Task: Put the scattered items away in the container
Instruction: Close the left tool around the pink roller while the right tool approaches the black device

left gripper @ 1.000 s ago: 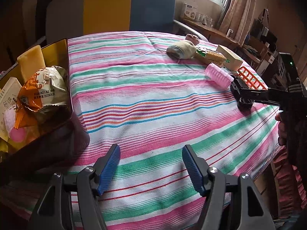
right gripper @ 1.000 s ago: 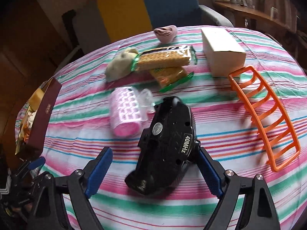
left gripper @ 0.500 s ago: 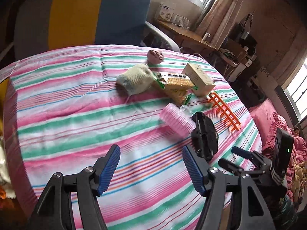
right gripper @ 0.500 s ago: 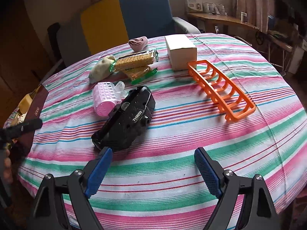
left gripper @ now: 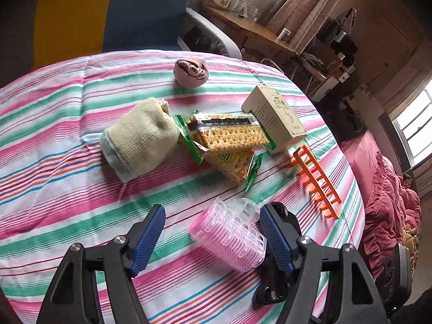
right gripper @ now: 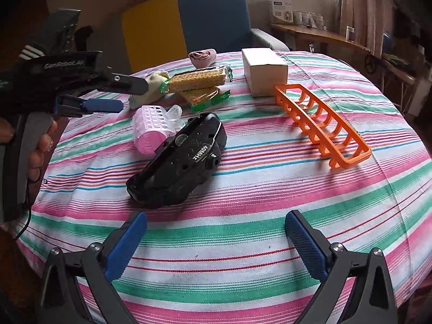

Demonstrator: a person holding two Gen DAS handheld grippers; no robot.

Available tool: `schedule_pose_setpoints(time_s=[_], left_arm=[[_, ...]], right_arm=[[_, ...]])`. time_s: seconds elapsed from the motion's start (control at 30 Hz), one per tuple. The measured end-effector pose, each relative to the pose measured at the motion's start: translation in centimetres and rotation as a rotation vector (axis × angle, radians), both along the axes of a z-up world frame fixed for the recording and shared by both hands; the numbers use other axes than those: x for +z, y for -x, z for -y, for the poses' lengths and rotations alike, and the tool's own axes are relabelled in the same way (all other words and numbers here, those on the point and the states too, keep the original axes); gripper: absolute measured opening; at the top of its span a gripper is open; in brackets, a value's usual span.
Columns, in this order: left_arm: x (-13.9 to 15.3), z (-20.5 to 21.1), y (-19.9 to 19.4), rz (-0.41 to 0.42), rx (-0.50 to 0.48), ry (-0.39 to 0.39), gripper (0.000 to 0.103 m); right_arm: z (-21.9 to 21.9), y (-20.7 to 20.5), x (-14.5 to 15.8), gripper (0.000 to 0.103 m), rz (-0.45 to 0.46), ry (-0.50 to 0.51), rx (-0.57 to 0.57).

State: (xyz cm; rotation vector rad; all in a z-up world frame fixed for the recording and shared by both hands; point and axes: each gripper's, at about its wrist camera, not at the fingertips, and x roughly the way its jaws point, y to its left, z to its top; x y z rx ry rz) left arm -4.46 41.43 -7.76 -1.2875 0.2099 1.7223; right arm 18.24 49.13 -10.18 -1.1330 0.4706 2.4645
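Left gripper (left gripper: 209, 239) spread wide, holding nothing, low over the striped cloth (left gripper: 67, 183), its right finger (left gripper: 275, 239) just beside the pink roller (left gripper: 229, 239). Roller lying on its side, touching the black controller (right gripper: 178, 162). Right gripper (right gripper: 216, 245) also spread wide and empty, near the controller but apart from it.

Beyond the roller: two cracker packs (left gripper: 229, 137), one stacked crosswise on the other. Left of the roller's far side, touching the upper pack's wrapper: a cream sock (left gripper: 140, 140). Past the packs, well away from the roller: a rolled pink sock (left gripper: 191, 72). Right of the packs, against the upper one: a carton (left gripper: 275, 116), closed, contents hidden. Right of the roller, apart from it: an orange rack (right gripper: 321, 121), open-sided, with nothing in its slots.

Tidy-up container out of sight in both views; whereabouts impossible to tell.
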Motion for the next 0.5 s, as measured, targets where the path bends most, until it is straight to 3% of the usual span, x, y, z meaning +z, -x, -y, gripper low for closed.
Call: schedule_pose_setpoints(time_s=[0.33,0.5], left_arm=[[-1.7,0.1,-0.3,0.070,-0.037,0.004,0.050],[-1.2,2.1,-0.7,0.035,-0.027,0.016,0.050]], right_arm=[[0.4,0.3,-0.2,0.103,0.001,-0.039,-0.006],[0.6,0.5,-0.3,0.103,0.009,-0.059,-0.006]])
